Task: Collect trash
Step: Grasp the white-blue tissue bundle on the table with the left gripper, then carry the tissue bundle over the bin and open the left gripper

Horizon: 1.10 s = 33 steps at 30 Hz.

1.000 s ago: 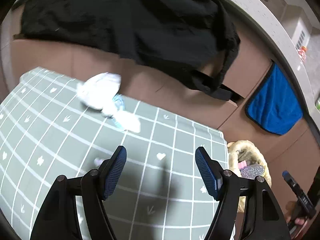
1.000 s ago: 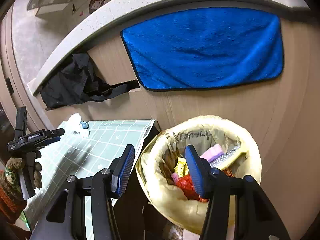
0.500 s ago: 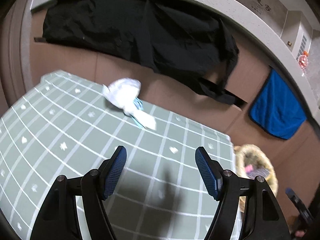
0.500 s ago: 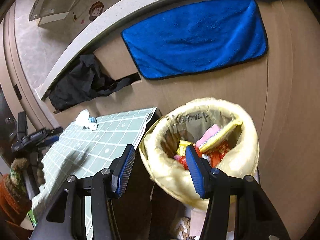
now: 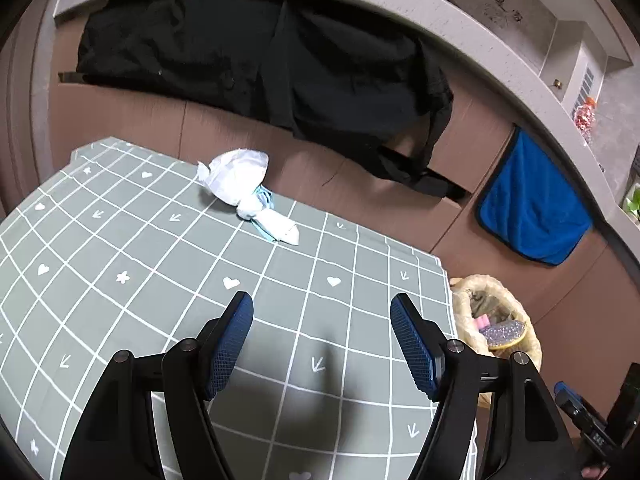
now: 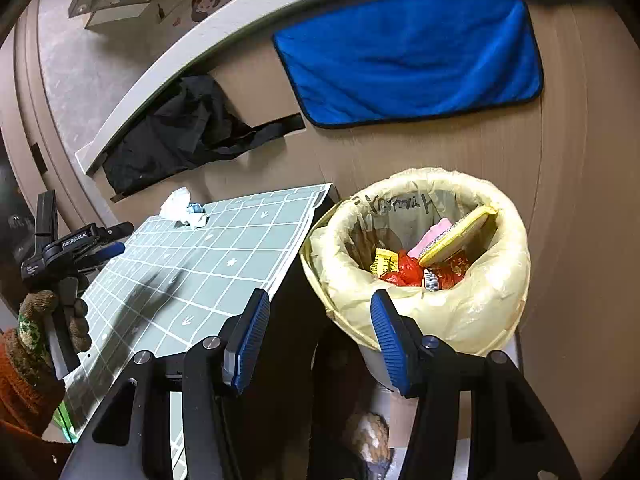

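A crumpled white tissue with a light blue mask (image 5: pixel 245 194) lies at the far edge of the green checked table mat (image 5: pixel 160 280); it also shows in the right wrist view (image 6: pixel 183 209). My left gripper (image 5: pixel 322 340) is open and empty above the mat, well short of the tissue. A bin lined with a yellow bag (image 6: pixel 420 256) holds wrappers and a sponge; it also shows in the left wrist view (image 5: pixel 496 320) beside the table's right edge. My right gripper (image 6: pixel 316 336) is open and empty, just in front of the bin's near rim.
A black garment (image 5: pixel 280 68) and a blue towel (image 6: pixel 408 56) hang on the brown wall behind the table. The left gripper and its gloved hand (image 6: pixel 52 320) show at the left of the right wrist view. A dark gap lies between table and bin.
My left gripper has pulled back and risen, so the tissue looks farther off. My right gripper has drawn back and up from over the bin, which now lies ahead of it.
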### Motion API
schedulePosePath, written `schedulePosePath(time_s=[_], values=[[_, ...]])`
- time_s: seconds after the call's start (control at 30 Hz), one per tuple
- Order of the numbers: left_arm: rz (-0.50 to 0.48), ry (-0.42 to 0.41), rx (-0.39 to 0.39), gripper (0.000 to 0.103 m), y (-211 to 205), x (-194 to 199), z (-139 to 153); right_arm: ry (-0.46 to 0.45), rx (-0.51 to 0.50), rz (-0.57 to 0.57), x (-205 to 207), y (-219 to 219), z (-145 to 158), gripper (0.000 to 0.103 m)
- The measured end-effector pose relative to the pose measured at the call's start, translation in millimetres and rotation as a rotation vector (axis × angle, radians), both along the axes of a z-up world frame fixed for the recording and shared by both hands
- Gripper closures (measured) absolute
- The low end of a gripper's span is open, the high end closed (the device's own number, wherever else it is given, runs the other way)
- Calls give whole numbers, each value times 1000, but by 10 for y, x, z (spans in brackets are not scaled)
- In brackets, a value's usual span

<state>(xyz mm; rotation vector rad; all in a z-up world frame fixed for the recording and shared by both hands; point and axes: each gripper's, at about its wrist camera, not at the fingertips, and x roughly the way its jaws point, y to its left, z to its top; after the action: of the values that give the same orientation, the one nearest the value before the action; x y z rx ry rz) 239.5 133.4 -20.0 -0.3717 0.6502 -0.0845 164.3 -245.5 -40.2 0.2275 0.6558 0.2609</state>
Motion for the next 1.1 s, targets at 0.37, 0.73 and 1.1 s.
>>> schedulePosePath(time_s=[0.37, 0.73, 1.1], values=[[105, 23, 12, 32, 442, 638, -226, 0, 14, -29, -173, 77, 78, 51], [171, 147, 113, 32, 366, 1762, -589, 58, -29, 1, 288, 382, -86, 51], [155, 234, 123, 59, 451, 1812, -688, 68, -23, 19, 492, 489, -119, 51]])
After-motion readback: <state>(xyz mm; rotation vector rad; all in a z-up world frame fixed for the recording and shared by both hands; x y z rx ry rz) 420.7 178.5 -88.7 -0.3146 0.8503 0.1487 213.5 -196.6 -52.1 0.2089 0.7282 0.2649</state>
